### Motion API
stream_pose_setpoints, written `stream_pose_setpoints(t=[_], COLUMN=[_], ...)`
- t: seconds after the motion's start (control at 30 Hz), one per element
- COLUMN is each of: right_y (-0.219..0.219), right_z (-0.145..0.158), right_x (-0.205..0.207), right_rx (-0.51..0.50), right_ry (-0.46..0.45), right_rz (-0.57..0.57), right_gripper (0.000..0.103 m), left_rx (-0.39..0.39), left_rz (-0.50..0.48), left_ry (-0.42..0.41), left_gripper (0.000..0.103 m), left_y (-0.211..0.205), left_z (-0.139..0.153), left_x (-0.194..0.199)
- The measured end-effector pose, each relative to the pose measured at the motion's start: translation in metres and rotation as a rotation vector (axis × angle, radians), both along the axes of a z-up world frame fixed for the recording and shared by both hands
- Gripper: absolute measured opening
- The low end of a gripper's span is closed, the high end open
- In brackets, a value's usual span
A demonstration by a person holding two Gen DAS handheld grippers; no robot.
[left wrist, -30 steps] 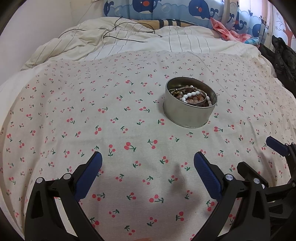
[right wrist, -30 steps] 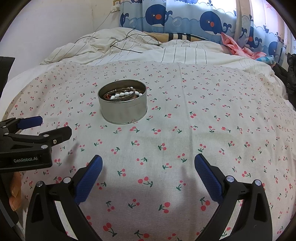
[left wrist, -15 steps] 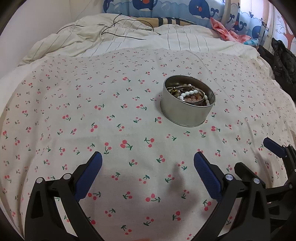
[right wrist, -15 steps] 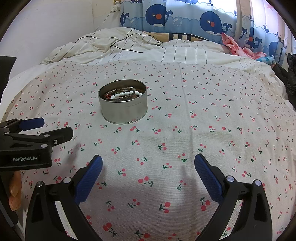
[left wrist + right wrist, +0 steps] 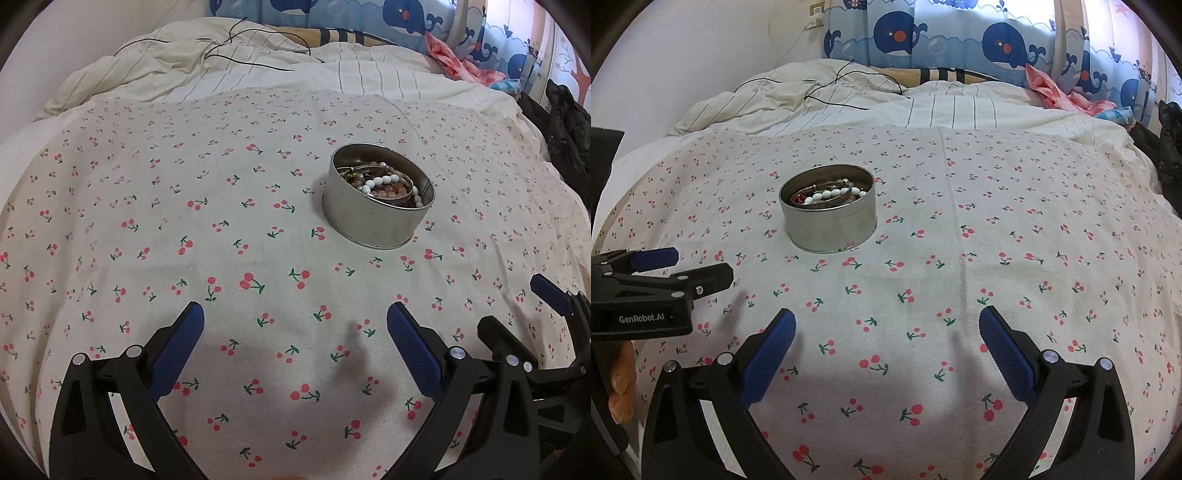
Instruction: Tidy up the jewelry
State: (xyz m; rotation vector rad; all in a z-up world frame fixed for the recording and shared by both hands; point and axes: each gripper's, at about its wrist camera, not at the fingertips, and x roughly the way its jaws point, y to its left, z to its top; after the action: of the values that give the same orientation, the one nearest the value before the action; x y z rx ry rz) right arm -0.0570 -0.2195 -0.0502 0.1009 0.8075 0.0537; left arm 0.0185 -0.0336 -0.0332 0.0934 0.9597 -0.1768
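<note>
A round silver tin [image 5: 375,218] stands on the cherry-print cloth [image 5: 184,221]; it also shows in the right wrist view [image 5: 829,227]. It holds beaded bracelets [image 5: 386,186], some white, some pink-brown, also seen in the right wrist view [image 5: 831,195]. My left gripper [image 5: 295,332] is open and empty, short of the tin and to its left. My right gripper [image 5: 886,338] is open and empty, short of the tin and to its right. Each gripper appears at the edge of the other's view: the right one [image 5: 517,314] and the left one [image 5: 683,266].
A rumpled striped duvet [image 5: 923,107] with a black cable [image 5: 831,86] lies behind the cloth. Whale-print curtains [image 5: 960,40] hang at the back. Pink fabric [image 5: 1056,88] and dark clothing [image 5: 1167,147] lie at the right.
The left gripper has tilted and shifted a little, so the tin sits slightly higher and nearer in its view. The right gripper has barely moved. Both stay open.
</note>
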Motion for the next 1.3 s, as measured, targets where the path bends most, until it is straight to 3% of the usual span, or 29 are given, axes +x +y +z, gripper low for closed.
stream_pose_setpoints(t=[1.3], right_y=[0.0017], right_z=[0.0001], right_x=[-0.0008], right_rx=[-0.004], right_ry=[0.005], right_rz=[0.004], right_gripper=[0.095], left_rx=[-0.008], left_rz=[-0.001], left_ry=[0.029], left_gripper=[0.095], left_y=[-0.0025], left_z=[-0.0049], left_x=[0.0010])
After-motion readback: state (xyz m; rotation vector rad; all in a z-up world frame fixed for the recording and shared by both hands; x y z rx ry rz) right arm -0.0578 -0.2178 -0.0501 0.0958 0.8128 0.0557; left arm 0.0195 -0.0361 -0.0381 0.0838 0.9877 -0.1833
